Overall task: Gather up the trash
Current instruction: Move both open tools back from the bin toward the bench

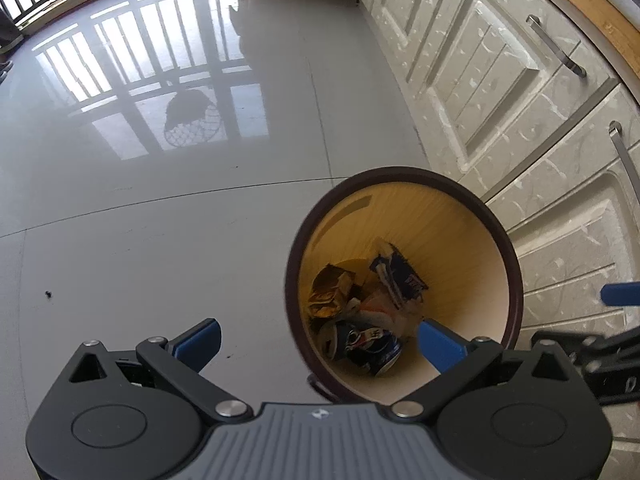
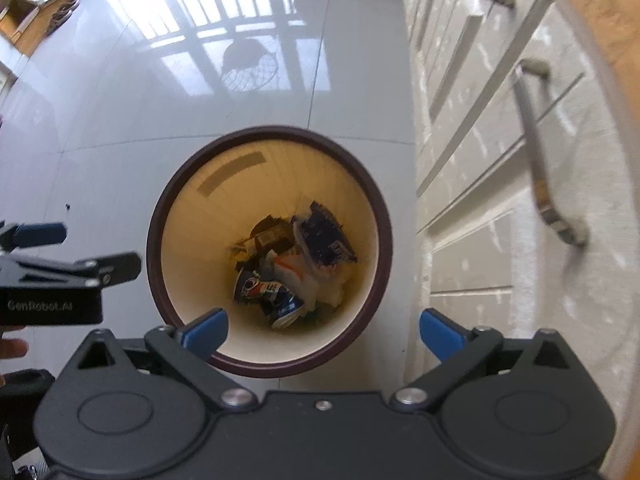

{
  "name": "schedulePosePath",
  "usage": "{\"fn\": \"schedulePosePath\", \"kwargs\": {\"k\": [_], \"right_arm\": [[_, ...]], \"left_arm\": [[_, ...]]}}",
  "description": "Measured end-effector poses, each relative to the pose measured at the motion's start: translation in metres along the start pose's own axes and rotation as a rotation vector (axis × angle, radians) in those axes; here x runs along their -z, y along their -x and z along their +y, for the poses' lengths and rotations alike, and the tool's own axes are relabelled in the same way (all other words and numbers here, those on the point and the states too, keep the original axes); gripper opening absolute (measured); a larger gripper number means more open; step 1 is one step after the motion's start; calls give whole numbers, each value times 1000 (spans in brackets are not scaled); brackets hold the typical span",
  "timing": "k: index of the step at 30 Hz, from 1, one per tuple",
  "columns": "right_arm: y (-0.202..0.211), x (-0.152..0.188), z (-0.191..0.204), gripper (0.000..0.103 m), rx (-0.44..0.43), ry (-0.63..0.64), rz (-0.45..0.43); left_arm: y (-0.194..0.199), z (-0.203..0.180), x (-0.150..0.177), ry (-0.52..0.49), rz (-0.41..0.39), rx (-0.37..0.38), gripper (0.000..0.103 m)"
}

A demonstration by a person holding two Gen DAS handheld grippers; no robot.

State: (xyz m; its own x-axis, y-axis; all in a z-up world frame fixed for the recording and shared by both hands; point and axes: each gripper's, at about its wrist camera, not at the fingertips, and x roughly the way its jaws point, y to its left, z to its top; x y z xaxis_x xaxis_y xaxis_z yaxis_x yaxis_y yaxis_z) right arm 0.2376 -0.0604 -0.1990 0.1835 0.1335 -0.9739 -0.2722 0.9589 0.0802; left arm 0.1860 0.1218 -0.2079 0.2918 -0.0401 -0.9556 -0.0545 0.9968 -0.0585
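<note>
Two views look almost straight down at a glossy pale grey tiled floor [image 1: 140,240] beside a run of cream panelled cabinet doors [image 2: 500,240] with metal bar handles. On the floor, close against the cabinets, stands a round waste bin with a dark brown rim and a cream ribbed inside [image 2: 272,184].

The right hand-held gripper [image 2: 324,330] hangs above the bin, its blue-padded jaws spread wide with nothing between them; the bin's mouth lies directly ahead of it. The left hand-held gripper [image 1: 320,344] is also spread wide and empty, set off to the floor side, so the bin sits ahead and to its right. The right one looks the nearer.

The trash is at the bottom of the bin: a crushed blue drink can [image 2: 272,296], a crumpled gold wrapper [image 1: 330,292], a dark blue snack packet [image 2: 326,236] and white crumpled plastic [image 2: 304,276].

Only a small dark speck [image 1: 49,294] shows on the floor.
</note>
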Motion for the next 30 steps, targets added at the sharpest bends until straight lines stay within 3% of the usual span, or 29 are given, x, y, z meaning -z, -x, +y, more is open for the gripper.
{"fn": "schedulePosePath", "kwargs": {"k": [15, 18, 30], "right_arm": [[42, 10, 12, 103, 27, 5, -82], [52, 12, 11, 103, -5, -9, -89], [106, 23, 26, 103, 10, 25, -161]], "left_arm": [[59, 19, 16, 23, -28, -62, 103], [70, 22, 18, 34, -38, -66, 103], [115, 27, 33, 64, -100, -62, 103]]}}
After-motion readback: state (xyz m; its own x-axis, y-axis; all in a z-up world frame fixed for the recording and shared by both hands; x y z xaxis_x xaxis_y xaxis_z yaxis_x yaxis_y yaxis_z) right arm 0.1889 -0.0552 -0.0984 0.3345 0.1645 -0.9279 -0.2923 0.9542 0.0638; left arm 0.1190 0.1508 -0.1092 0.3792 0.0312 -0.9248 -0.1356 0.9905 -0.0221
